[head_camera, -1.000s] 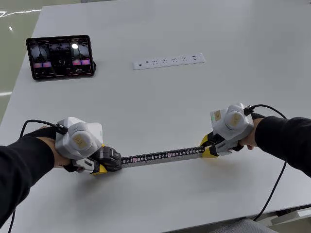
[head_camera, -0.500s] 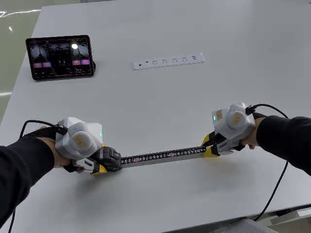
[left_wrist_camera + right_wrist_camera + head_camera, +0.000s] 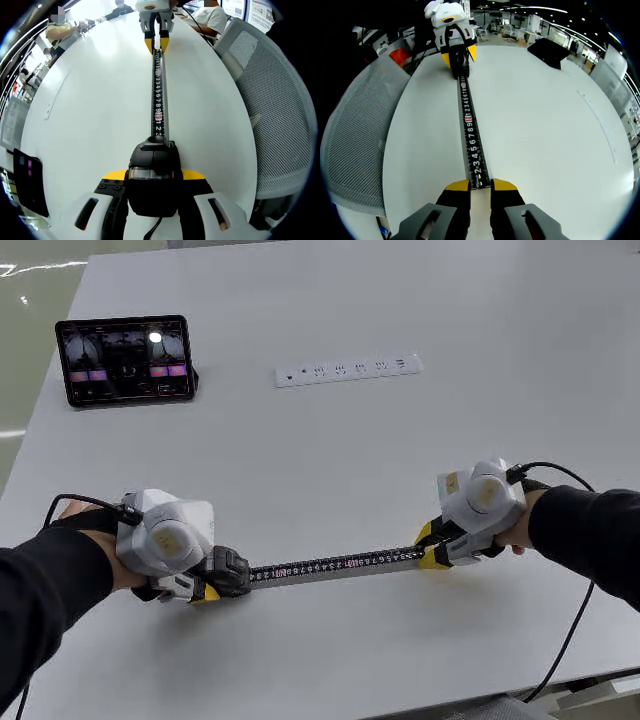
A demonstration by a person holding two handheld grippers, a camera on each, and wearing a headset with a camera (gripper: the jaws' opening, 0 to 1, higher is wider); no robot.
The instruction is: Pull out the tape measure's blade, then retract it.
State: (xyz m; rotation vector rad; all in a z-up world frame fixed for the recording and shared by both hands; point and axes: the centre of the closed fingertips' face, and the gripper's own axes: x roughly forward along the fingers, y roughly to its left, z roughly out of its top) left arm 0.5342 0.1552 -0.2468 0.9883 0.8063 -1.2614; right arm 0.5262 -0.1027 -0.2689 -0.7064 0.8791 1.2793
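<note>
Grip looks solid at both ends. The left gripper is clamped on the case, its yellow-tipped jaws pressed against both flanks of that chunky, rounded black body. The right gripper has its jaws pinched together on the very tip of the blade, with the same yellow tips over grey plastic shells. Black sleeves run back from both grippers.

The blade is drawn out in a straight line from the case to the right gripper. It is a flat dark strip printed with white numerals and red marks at the tens, with a paler edge along one side. Whether it touches the surface, I cannot tell.

Under the blade is a smooth, matte white table. Beyond the blade and well apart from it lies a long, slim white power strip. Further out past the case end, a dark tablet stands propped with its screen lit. On the person's side of the blade, a grey mesh chair curves up past the table's edge. A thin black cable loops off the right gripper and drops past that edge. Nothing lies across the blade.
</note>
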